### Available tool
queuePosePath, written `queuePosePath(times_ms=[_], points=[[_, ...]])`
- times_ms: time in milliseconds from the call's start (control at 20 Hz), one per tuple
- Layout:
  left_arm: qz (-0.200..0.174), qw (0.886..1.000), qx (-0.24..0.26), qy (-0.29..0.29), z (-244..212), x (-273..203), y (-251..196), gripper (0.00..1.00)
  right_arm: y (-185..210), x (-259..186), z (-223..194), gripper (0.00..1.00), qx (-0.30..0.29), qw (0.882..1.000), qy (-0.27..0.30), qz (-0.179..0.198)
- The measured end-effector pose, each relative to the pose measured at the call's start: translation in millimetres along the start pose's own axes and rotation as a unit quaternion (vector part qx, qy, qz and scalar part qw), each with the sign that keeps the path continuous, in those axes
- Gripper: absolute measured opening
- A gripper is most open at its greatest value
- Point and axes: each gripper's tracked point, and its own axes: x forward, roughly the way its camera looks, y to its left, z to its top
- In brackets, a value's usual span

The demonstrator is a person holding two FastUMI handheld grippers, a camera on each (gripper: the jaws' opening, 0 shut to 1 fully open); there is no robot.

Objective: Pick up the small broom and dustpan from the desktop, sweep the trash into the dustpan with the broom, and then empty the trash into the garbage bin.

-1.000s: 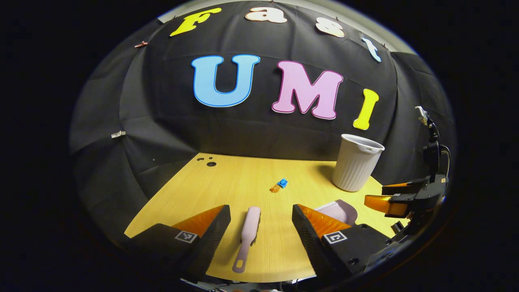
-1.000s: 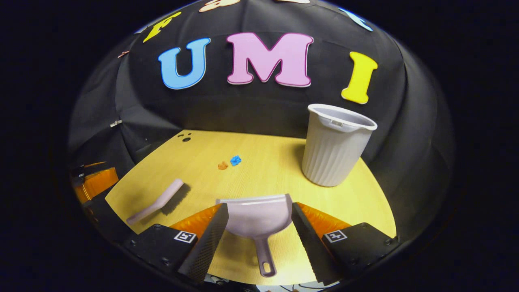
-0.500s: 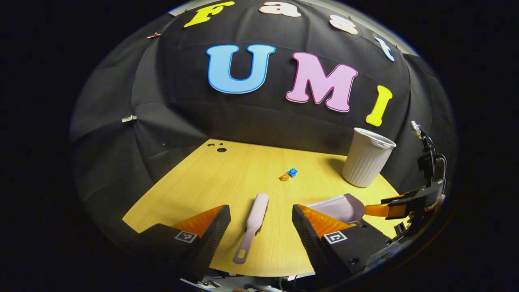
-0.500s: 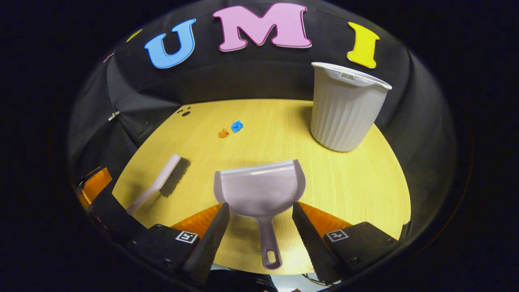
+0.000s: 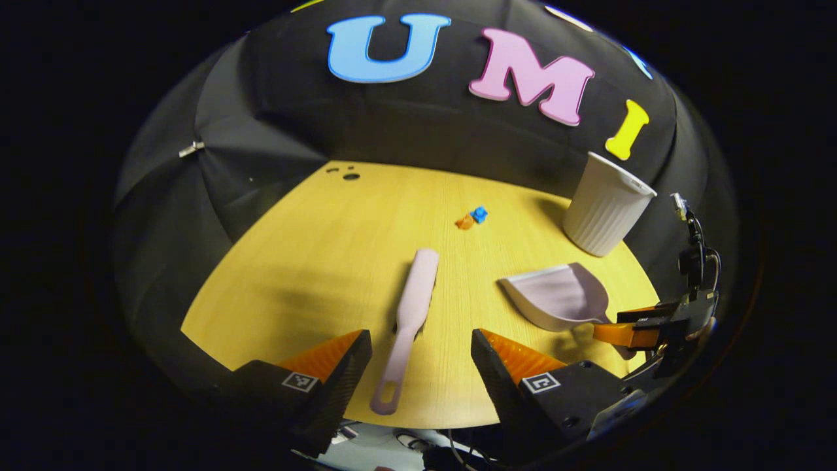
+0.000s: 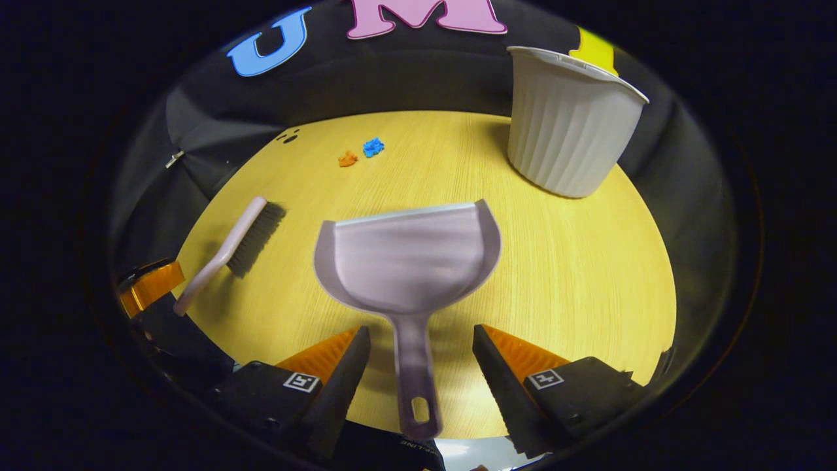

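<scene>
Your left gripper (image 5: 422,356) has its fingers spread on either side of the broom (image 5: 409,320) handle, and your right gripper (image 6: 418,366) likewise straddles the dustpan (image 6: 405,258) handle, both flat on the desktop (image 6: 588,261).

- The left gripper (image 5: 422,366) has two wedge-shaped fingers (image 5: 340,383) with a ribbed inner face.
- Each black base block carries a small square black-and-white marker (image 5: 299,382) and round screws.
- The right gripper (image 6: 418,373) has the same build, with a black cable (image 5: 694,248) above its body.
</scene>
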Motion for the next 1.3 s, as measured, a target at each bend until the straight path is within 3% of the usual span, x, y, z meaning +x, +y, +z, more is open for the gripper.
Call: queuePosePath(times_ms=[250, 600, 800, 1050, 1100, 1150, 1300], points=[[0.011, 0.996, 0.024, 0.085, -23, 41, 14, 0.97, -3, 28, -16, 0.99, 0.010, 0.999, 0.044, -0.003], [0.020, 0.989, 0.031, 0.145, -32, 80, 19, 0.96, -3, 48, -10, 0.97, -0.003, 0.998, 0.059, -0.011], [0.038, 0.986, 0.043, 0.158, -45, 90, 17, 0.84, -2, 49, -8, 0.83, -0.027, 0.998, 0.058, -0.016], [0.031, 0.985, 0.066, 0.158, -42, 98, 9, 0.66, -5, 53, -7, 0.46, -0.024, 0.997, 0.074, -0.016], [0.029, 0.985, 0.068, 0.157, -40, 98, 9, 0.63, -4, 52, -7, 0.48, -0.029, 0.996, 0.081, -0.011], [0.029, 0.985, 0.069, 0.157, -42, 97, 9, 0.57, -5, 51, -8, 0.41, -0.039, 0.995, 0.088, -0.007], [0.029, 0.985, 0.068, 0.154, -40, 99, 11, 0.52, -6, 51, -7, 0.39, -0.054, 0.995, 0.088, -0.002]])
